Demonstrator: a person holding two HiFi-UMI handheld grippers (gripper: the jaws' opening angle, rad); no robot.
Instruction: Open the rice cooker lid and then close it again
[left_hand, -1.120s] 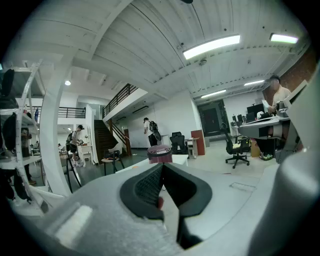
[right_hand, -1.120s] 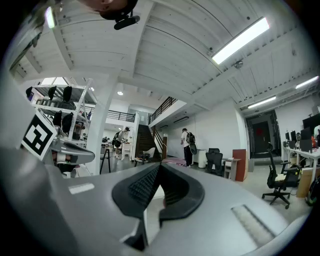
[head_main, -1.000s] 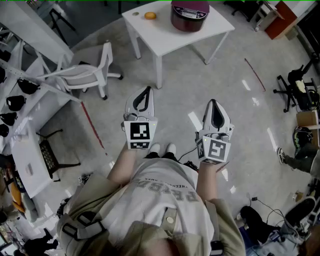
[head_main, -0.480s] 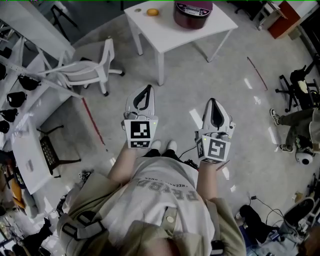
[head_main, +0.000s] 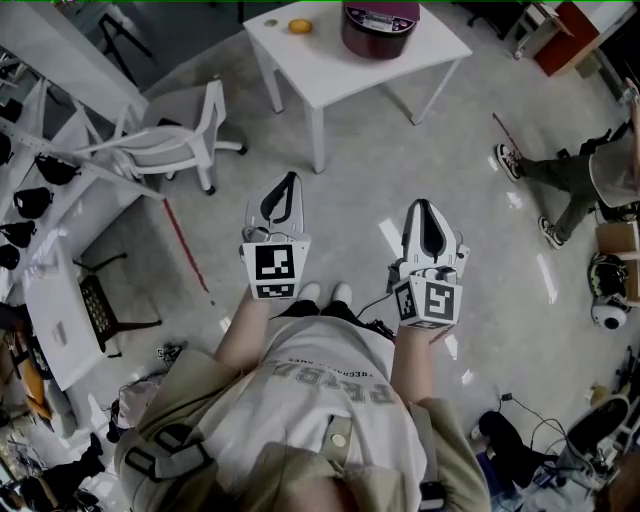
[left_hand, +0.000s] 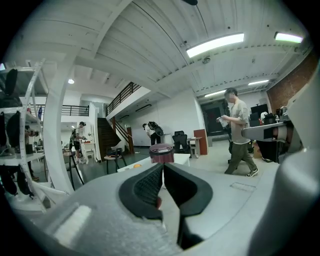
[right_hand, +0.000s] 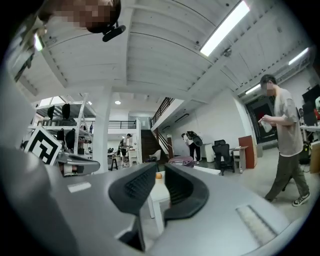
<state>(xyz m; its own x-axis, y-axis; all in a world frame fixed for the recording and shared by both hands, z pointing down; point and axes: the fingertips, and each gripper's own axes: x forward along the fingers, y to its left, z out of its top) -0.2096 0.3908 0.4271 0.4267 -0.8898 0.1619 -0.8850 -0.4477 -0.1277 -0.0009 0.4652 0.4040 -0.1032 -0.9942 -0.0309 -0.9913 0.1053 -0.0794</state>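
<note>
The dark maroon rice cooker (head_main: 378, 25) stands with its lid down at the far side of a white table (head_main: 330, 75), well ahead of me. It also shows small and distant as the cooker (left_hand: 161, 152) in the left gripper view and as the cooker (right_hand: 181, 161) in the right gripper view. My left gripper (head_main: 287, 180) is held level in front of my body, shut, with nothing in it. My right gripper (head_main: 423, 207) is beside it; its jaws are opening, with a narrow gap and nothing between them. Both are far from the cooker.
An orange fruit (head_main: 299, 27) lies on the table left of the cooker. A white chair (head_main: 170, 140) stands at the left front of the table, with shelving (head_main: 40, 190) along the left. A person (head_main: 570, 175) walks at the right. Cables and bags lie at the lower right.
A person has walked into the head view at the right. The right gripper has rolled slightly and its jaws have parted a little. The left gripper stayed put.
</note>
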